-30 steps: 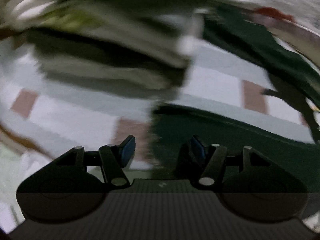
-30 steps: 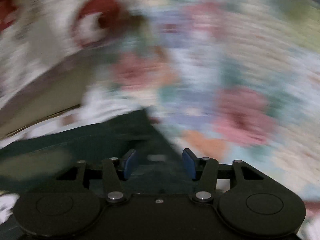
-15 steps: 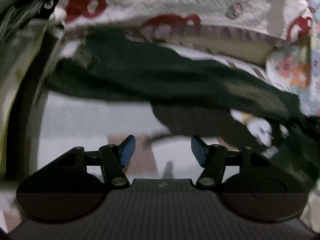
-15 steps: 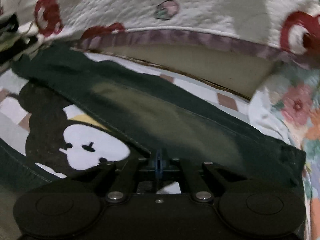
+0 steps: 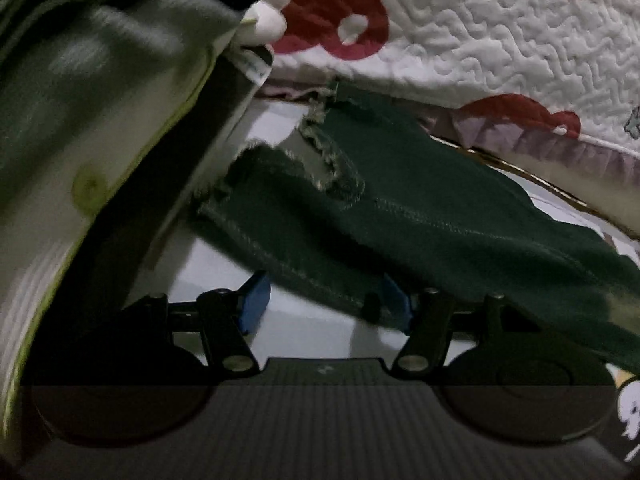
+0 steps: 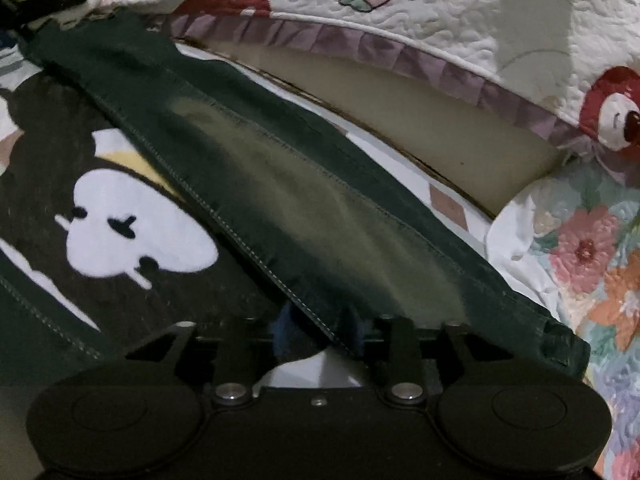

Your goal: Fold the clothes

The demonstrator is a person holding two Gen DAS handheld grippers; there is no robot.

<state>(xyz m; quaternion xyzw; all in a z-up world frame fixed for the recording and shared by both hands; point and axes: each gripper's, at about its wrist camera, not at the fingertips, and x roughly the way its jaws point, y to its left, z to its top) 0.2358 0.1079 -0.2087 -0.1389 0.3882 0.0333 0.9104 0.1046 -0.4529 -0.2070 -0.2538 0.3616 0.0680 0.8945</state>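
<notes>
A: What can't you make out in the left view?

B: The pile (image 5: pixel 100 92) at the far left is smeared by blur and cut by the frame edge; I can't tell what garments are in it. The jeans (image 5: pixel 420 216) run out of frame at the right, and their near edge covers part of the right pad (image 5: pixel 396 300).

A: And in the right view?

B: The jeans (image 6: pixel 304 184) lie over the right gripper (image 6: pixel 318 330), so its blue pads are mostly hidden. The jaws are opening, with the hem between them; contact can't be judged. The cartoon blanket (image 6: pixel 132 232) is cut off at the left.
</notes>
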